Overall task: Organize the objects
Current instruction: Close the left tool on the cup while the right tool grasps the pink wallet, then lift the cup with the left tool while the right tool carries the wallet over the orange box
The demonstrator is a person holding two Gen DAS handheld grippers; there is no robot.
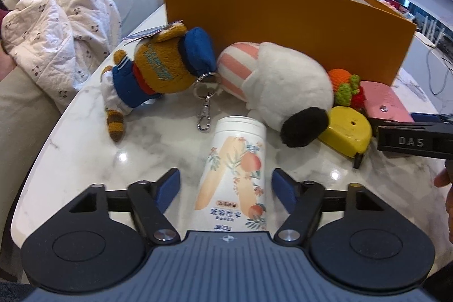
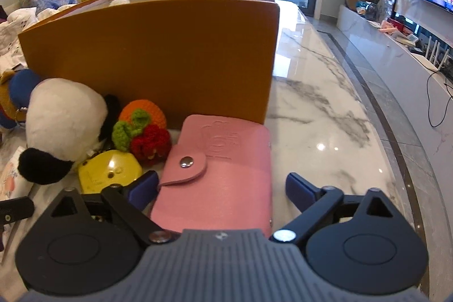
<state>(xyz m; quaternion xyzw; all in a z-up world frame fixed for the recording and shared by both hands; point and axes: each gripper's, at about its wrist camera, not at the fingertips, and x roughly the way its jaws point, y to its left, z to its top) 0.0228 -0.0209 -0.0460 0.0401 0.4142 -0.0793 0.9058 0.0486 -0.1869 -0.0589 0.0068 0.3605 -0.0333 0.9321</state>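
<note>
Two grippers straddle targets, fingers open, untouching: left gripper point(image 1: 226, 183) around the bottle point(image 1: 235, 174), right gripper point(image 2: 220, 186) around the pink wallet point(image 2: 223, 177); each should close squarely before lifting toward the orange box point(image 1: 283, 19).

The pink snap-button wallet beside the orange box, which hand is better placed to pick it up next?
Right. The pink snap-button wallet lies between the right gripper's open jaws, while the left gripper straddles the white floral bottle farther left.

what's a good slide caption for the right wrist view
Right gripper straddles a pink snap wallet before an orange box.
</note>
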